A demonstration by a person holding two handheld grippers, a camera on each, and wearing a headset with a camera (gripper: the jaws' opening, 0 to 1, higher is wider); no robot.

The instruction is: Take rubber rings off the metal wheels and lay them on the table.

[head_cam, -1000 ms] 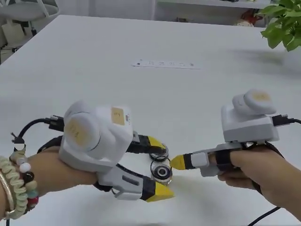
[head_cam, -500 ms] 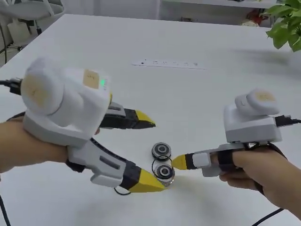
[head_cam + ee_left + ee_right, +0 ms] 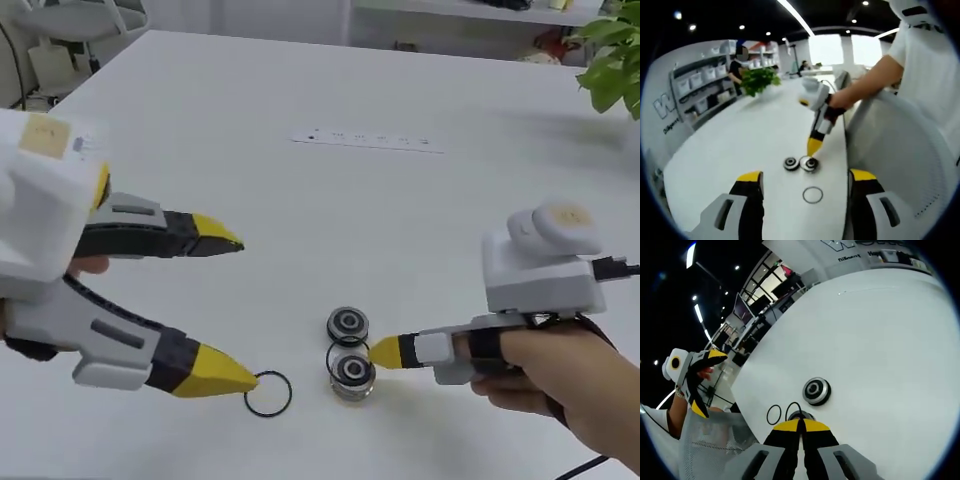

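Note:
Two small metal wheels stand side by side on the white table: the far wheel (image 3: 347, 323) (image 3: 816, 390) and the near wheel (image 3: 352, 370) (image 3: 808, 163). A thin black ring loop (image 3: 337, 355) (image 3: 792, 409) stands up at the near wheel. One loose rubber ring (image 3: 268, 393) (image 3: 812, 194) (image 3: 773, 414) lies flat to the left of the wheels. My left gripper (image 3: 225, 305) (image 3: 806, 176) is open, raised to the left of the ring, holding nothing. My right gripper (image 3: 385, 350) (image 3: 800, 425) is shut, its yellow tip against the near wheel's right side.
A white power strip (image 3: 365, 140) lies further back on the table (image 3: 300, 200). A green plant (image 3: 615, 60) stands at the far right corner. A person stands by shelves (image 3: 700, 90) in the background of the left gripper view.
My left gripper has drawn back from the wheels, up and to the left, still open. A rubber ring now lies on the table where it was. The right gripper has stayed put.

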